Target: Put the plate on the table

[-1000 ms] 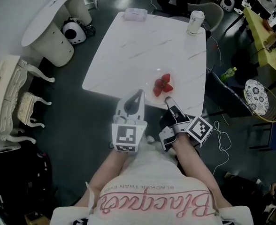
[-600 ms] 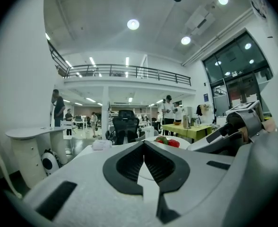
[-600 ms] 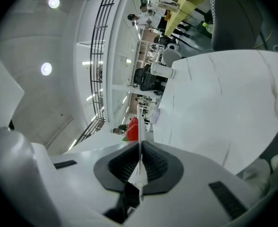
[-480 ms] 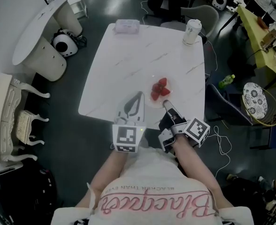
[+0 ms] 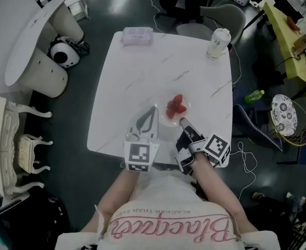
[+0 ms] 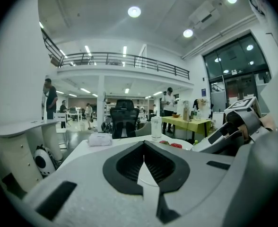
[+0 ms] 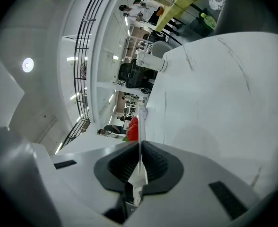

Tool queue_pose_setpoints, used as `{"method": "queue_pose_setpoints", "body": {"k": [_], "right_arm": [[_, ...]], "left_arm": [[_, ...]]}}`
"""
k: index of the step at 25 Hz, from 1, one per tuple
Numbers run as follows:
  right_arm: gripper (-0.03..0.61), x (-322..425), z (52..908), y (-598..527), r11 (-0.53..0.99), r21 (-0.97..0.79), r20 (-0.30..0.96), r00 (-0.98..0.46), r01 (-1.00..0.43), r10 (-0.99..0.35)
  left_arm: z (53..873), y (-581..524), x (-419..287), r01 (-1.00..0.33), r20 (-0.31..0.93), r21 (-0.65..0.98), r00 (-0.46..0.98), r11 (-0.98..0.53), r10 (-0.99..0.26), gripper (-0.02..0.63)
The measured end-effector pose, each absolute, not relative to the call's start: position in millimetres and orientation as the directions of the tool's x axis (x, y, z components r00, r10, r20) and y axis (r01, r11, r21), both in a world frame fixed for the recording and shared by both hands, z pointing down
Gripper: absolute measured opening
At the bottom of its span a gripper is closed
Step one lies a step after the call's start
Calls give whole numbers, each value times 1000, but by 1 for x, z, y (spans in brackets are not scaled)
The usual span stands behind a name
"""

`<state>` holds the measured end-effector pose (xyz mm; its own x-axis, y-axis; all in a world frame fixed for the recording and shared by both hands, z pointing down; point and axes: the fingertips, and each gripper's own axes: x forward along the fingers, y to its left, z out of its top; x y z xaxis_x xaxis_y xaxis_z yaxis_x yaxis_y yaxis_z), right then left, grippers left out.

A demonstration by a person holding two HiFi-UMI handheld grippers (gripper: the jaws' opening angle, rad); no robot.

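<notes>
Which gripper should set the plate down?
Right. The right gripper is shut on the plate rim, and the plate, carrying strawberries, is over the table near its front edge. The left gripper is shut on nothing, beside the plate.

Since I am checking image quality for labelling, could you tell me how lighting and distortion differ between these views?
Head view: dim but sharp, table evenly lit. Left gripper view: fisheye, black corners, ceiling lamps blown out. Right gripper view: rolled sideways, lines curved, plate seen edge-on.
</notes>
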<state>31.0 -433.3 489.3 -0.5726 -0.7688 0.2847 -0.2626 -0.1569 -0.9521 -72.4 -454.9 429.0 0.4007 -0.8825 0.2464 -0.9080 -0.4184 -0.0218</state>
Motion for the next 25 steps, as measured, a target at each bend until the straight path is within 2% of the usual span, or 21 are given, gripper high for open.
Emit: {"method": "queue_pose_setpoints", "body": {"k": [7,19,25], "right_arm": [[14,18,522,-476,-179,-930,345,-592,-321,-728],[14,17,588,-532,-184,-868,456,-593,-462,-663],[15,23,612,-545,-163,-797,527,-539,-581,-657]], "left_arm": [[461,-502,-77,-883,292,-13,446,-469,-846,3],[504,-550,-86,-887,350,8,435,-461,-830,3],[522,-559,-85,-894,387,16,418,-447,-822,3]]}}
